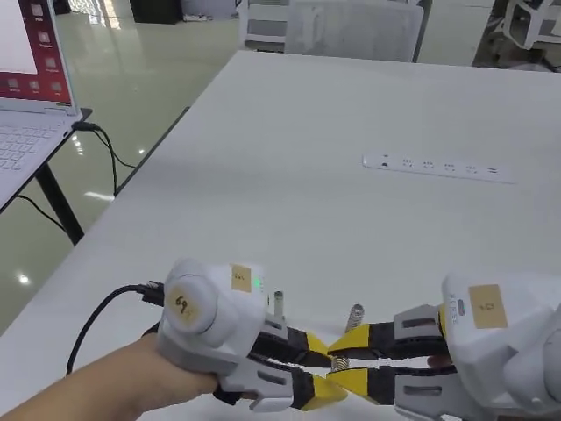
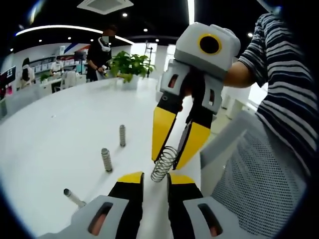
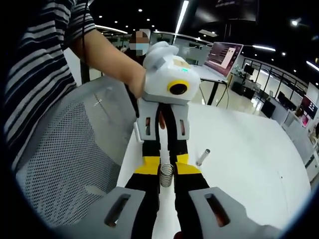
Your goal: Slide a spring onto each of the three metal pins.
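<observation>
You are on the last spring (image 2: pixel 163 167), it seems, pinched by the right gripper (image 2: pixel 170 162) over the table's (image 1: pixel 351 158) near edge; whether the left gripper (image 2: pixel 156 178) grips it too I cannot tell — next, line it over the bare pin (image 2: pixel 74 197).

An open laptop (image 1: pixel 26 88) sits on a stand beside the white table (image 1: pixel 307 193), where a white power strip (image 1: pixel 438 167) lies flat.

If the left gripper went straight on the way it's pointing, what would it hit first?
Almost certainly the spring, which sits right at the left gripper's tips and looks pinched by the right gripper facing it. That gripper's yellow jaws come just behind.
</observation>
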`<state>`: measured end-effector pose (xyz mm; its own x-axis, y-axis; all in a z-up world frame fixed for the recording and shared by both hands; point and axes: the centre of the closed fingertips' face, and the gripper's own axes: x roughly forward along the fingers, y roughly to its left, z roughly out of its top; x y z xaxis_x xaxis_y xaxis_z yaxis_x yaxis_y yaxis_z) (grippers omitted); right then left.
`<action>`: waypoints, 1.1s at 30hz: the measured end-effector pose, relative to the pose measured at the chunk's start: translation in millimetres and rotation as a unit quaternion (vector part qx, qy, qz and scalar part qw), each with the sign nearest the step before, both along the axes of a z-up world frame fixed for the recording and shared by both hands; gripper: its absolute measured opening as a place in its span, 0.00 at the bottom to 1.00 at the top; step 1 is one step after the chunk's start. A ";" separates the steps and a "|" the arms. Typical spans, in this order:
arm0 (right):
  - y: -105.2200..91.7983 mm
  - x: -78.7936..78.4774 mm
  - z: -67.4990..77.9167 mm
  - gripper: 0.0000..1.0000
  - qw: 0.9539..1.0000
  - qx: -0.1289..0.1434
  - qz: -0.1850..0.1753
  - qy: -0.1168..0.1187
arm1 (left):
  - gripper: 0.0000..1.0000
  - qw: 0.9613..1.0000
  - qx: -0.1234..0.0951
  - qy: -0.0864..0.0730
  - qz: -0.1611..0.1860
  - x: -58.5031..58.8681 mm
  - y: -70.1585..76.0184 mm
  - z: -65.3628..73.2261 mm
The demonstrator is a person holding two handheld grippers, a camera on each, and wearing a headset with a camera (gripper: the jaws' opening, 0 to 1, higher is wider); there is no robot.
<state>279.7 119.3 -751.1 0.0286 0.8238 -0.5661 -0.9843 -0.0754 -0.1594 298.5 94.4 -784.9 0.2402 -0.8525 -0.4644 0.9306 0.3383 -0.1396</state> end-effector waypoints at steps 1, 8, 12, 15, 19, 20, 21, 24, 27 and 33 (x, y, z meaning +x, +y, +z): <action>-0.3 0.7 -0.1 0.07 1.000 0.000 -0.001 -0.002 | 0.11 1.000 0.000 0.001 0.002 -0.2 1.5 0.0; -1.7 5.4 -1.0 0.07 1.000 0.005 -0.013 -0.001 | 0.16 1.000 0.001 0.009 0.026 -0.3 16.4 -0.7; -0.8 6.2 -2.0 0.07 1.000 0.010 -0.020 0.004 | 0.19 0.999 0.003 0.015 0.040 -1.0 24.9 -2.0; -0.4 6.9 -5.2 0.07 1.000 0.009 -0.023 0.003 | 0.25 0.998 0.002 0.019 0.054 -1.9 34.0 -3.8; -0.4 8.1 -7.4 0.07 1.000 0.007 -0.025 0.001 | 0.32 0.997 0.006 0.024 0.073 -1.7 45.5 -7.1; -0.3 8.9 -7.5 0.07 1.000 0.007 -0.027 0.000 | 0.33 0.997 0.006 0.028 0.078 -2.0 47.9 -8.3; -0.2 10.3 -8.0 0.07 1.000 0.008 -0.029 0.000 | 0.34 0.996 0.008 0.032 0.084 -2.4 51.3 -9.9; 0.0 13.3 -10.2 0.07 0.999 0.008 -0.036 0.000 | 0.40 0.995 0.008 0.030 0.098 -1.4 58.4 -10.5; 1.8 13.3 -10.0 0.07 0.999 0.013 -0.041 0.005 | 0.48 0.993 0.006 0.033 0.114 -0.1 66.8 -11.6; 4.8 14.9 -13.2 0.07 0.999 0.012 -0.043 0.003 | 0.66 0.989 0.014 0.032 0.146 1.1 88.6 -15.3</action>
